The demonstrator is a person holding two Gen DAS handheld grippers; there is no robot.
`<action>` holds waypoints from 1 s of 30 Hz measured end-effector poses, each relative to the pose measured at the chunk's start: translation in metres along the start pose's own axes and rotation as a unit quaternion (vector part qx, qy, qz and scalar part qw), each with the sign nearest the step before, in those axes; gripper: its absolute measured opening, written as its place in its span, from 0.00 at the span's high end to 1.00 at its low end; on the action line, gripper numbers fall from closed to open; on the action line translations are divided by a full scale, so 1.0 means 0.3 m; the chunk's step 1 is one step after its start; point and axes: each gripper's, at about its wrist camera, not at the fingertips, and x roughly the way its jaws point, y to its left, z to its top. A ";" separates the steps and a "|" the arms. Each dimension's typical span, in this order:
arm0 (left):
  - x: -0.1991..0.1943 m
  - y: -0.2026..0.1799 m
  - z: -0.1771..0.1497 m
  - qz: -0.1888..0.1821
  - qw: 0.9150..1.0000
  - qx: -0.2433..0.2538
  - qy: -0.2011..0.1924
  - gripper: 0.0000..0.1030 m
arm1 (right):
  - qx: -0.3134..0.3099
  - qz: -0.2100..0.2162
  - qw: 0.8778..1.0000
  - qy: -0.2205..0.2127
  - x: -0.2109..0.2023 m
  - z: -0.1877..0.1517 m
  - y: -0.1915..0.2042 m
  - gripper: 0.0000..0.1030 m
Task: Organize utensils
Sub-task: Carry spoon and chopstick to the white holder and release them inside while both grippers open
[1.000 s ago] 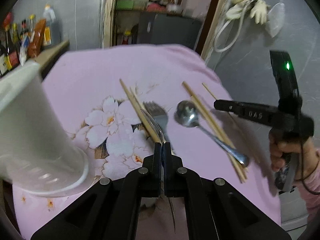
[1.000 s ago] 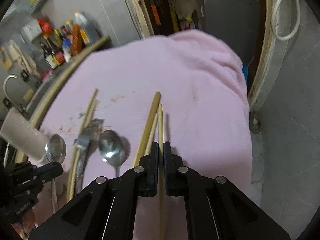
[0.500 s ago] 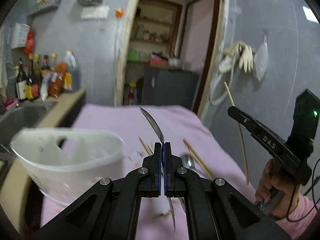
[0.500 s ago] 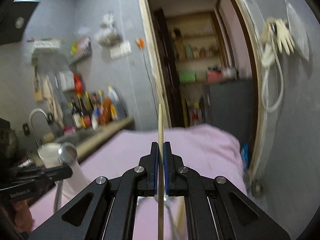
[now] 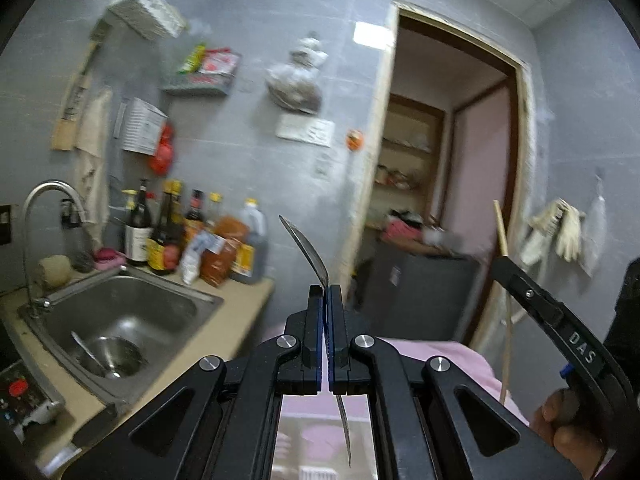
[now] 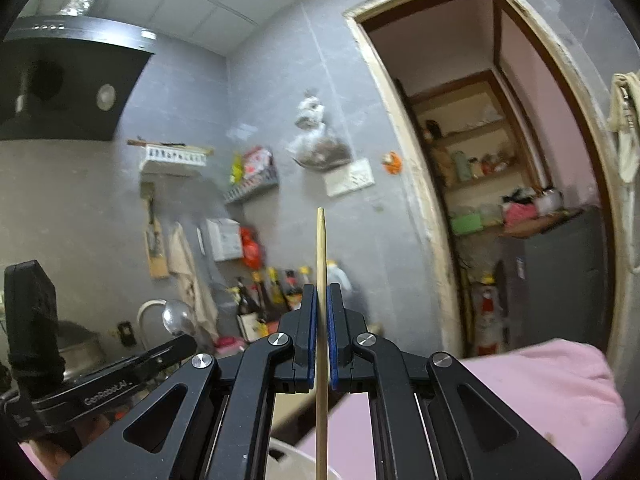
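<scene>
My left gripper (image 5: 324, 290) is shut on a metal spoon (image 5: 307, 249). The spoon stands upright with its bowl up and its handle hanging down between the fingers. My right gripper (image 6: 321, 290) is shut on a wooden chopstick (image 6: 320, 256) held upright. In the left wrist view the right gripper (image 5: 552, 320) with the chopstick (image 5: 505, 300) shows at the right. In the right wrist view the left gripper (image 6: 120, 364) with the spoon bowl (image 6: 178, 318) shows at the lower left. The white cup rim (image 6: 292, 456) lies just below the chopstick's lower end.
A steel sink (image 5: 116, 320) with a spoon in it and a tap (image 5: 44, 200) lies to the left, with several bottles (image 5: 192, 240) behind it. The pink cloth on the table (image 6: 540, 392) lies low at the right. A doorway (image 6: 500, 200) is behind.
Both grippers have tilted up further, so the views now show the wall and the doorway. The table utensils and most of the white cup have dropped out of view. Both grips are unchanged.
</scene>
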 end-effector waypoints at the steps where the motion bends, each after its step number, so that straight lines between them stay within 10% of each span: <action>1: 0.008 0.015 -0.008 0.018 1.000 0.004 -0.011 1.00 | -0.002 0.000 1.000 -0.006 0.002 -0.006 0.005 0.97; 13: 0.125 0.129 -0.156 0.098 0.995 -0.023 -0.001 1.00 | -0.004 -0.010 1.000 -0.017 0.086 -0.126 -0.008 0.97; 30: 0.084 0.058 -0.239 0.065 0.996 0.005 0.056 0.99 | -0.027 -0.003 0.998 0.053 0.044 -0.218 -0.015 0.97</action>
